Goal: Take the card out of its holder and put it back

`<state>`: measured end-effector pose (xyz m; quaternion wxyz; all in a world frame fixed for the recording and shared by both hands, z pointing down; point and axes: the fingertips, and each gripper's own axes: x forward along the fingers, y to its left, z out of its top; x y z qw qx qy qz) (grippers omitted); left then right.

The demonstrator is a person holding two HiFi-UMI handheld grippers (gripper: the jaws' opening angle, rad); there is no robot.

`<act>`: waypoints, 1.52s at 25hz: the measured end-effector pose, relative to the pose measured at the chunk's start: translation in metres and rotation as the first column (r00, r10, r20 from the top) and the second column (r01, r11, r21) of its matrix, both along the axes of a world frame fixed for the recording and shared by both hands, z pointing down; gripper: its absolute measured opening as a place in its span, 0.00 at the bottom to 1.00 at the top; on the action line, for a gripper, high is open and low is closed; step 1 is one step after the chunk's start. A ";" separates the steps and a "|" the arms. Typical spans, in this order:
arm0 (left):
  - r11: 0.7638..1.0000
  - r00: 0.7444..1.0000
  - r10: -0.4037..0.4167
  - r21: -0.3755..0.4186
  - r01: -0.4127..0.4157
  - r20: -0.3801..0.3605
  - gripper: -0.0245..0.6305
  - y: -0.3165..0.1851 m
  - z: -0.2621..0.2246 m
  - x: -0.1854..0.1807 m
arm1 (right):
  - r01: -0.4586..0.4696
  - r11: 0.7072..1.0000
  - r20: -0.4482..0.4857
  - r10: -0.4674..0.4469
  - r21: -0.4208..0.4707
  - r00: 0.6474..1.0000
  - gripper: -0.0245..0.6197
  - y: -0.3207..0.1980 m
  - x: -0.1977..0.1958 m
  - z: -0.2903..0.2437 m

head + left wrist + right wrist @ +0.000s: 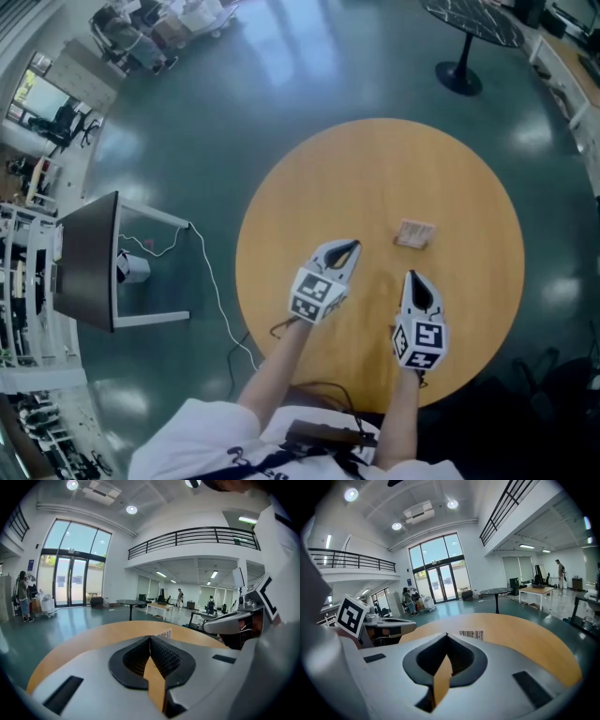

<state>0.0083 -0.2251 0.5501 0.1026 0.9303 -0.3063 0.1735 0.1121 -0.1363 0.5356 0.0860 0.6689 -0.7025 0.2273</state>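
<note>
The card holder (414, 232) lies flat on the round wooden table (309, 187), right of its middle. Its barcode label shows just past the jaws in the left gripper view (165, 633) and in the right gripper view (471, 634). My left gripper (352, 247) hovers left of the holder and short of it, jaws shut with nothing between them. My right gripper (412, 276) hangs just below the holder in the head view, also shut and empty. Whether the card sits inside the holder I cannot make out.
A dark monitor on a white stand (89, 262) is on the floor at the left, with a white cable (214, 281) trailing towards the table. A black round table (469, 28) stands further back. The table's near edge (375, 398) is close to the person's body.
</note>
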 end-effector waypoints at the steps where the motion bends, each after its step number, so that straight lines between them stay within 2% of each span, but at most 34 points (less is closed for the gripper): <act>1: 1.000 1.000 0.004 0.004 -0.004 0.003 0.06 -0.004 0.001 0.000 | 0.008 1.000 0.003 -0.008 -0.003 1.000 0.08 -0.001 0.000 0.002; 5: 0.998 0.999 0.036 0.044 -0.038 0.037 0.06 -0.016 0.006 0.002 | 0.065 0.998 -0.016 -0.065 -0.019 0.998 0.08 -0.003 0.001 0.011; 8: 0.997 0.995 0.038 0.061 -0.044 0.088 0.06 -0.028 0.018 -0.003 | 0.061 0.998 -0.030 -0.061 -0.012 0.998 0.07 -0.005 0.004 0.015; 14: 0.993 0.980 0.085 0.065 -0.098 0.179 0.06 -0.044 0.038 -0.006 | 0.099 0.995 0.015 -0.099 0.025 0.995 0.07 -0.007 0.009 0.018; 17: 0.987 0.974 0.137 0.059 -0.150 0.181 0.06 -0.049 0.043 0.001 | 0.085 0.996 0.009 -0.085 0.006 0.996 0.07 -0.007 0.013 0.025; 22: 0.973 0.967 0.212 0.065 -0.223 0.140 0.06 -0.055 0.040 0.015 | 0.063 0.998 0.005 -0.063 0.002 0.998 0.07 -0.007 0.015 0.032; 27: 0.949 0.949 0.287 0.098 -0.301 0.131 0.07 -0.060 0.033 0.034 | 0.026 0.999 -0.008 -0.026 -0.029 1.000 0.07 0.001 0.024 0.032; 30: 0.924 0.929 0.347 0.119 -0.362 0.130 0.09 -0.055 0.034 0.047 | 0.021 0.999 -0.041 -0.022 -0.025 0.999 0.07 0.010 0.030 0.032; 33: 0.890 0.900 0.422 0.136 -0.434 0.113 0.23 -0.049 0.032 0.061 | 0.001 1.000 -0.073 -0.003 -0.024 0.997 0.07 0.018 0.036 0.026; 38: 0.856 0.867 0.493 0.135 -0.499 0.076 0.32 -0.044 0.032 0.075 | -0.010 1.000 -0.108 0.009 -0.004 0.994 0.07 0.022 0.042 0.025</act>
